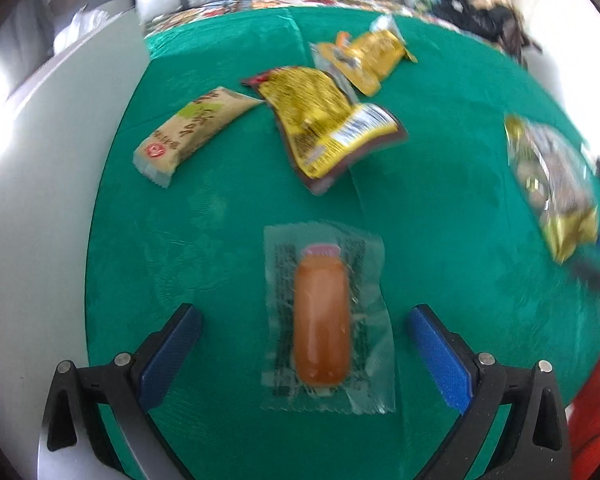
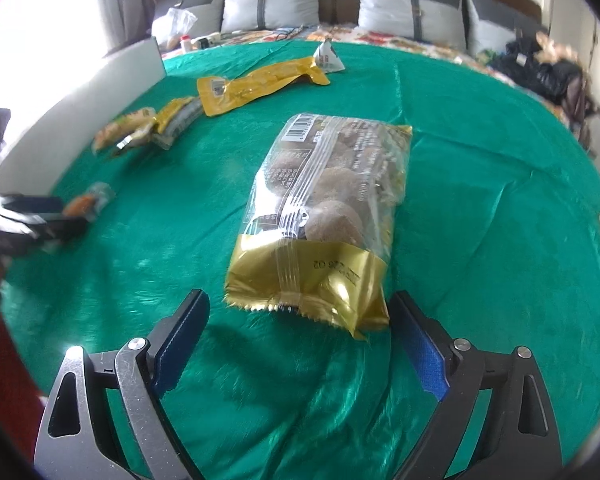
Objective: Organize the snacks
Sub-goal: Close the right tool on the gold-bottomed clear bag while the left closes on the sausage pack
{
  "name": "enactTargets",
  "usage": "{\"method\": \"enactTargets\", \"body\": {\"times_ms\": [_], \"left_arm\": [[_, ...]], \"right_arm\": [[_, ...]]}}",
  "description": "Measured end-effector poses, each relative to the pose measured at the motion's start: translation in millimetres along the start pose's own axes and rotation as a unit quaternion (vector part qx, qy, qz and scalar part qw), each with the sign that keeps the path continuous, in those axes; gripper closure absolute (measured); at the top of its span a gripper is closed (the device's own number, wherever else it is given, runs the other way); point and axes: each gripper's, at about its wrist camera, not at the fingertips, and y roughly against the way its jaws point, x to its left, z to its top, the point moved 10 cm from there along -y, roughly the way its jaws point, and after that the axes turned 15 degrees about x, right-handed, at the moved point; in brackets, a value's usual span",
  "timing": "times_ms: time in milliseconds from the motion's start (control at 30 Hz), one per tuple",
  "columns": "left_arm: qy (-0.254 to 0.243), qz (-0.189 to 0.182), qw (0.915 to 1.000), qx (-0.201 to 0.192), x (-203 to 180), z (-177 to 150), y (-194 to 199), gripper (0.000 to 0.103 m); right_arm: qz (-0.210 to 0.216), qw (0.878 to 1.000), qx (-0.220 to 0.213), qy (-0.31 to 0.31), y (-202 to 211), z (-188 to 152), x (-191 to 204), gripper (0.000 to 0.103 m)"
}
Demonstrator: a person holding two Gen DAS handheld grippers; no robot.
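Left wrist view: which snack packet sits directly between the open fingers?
The clear-wrapped sausage, lying lengthwise between the left gripper fingers, untouched. The beige bar and yellow packets lie farther off.

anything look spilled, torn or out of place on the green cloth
Nothing looks spilled or torn. The snacks simply lie scattered at odd angles: the sausage pack between the open left gripper, the cookie bag ahead of the open right gripper, both sealed. The green cloth is wrinkled.
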Motion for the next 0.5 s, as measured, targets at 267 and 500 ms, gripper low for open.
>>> {"method": "enactTargets", "body": {"times_ms": [267,500], "left_arm": [[0.014,-0.012,0.9989,-0.042,-4.2,-5.8,15.9,0.065],[0.065,-0.072,0.9935,-0.059,9.9,-23.2,29.6,0.077]], "right_arm": [[-0.022,0.996,0.059,-0.059,10.6,42.6,-5.3,0.010],[-0.050,0.988,0.116,-0.090,-20.5,49.5,-11.0,0.046]]}}
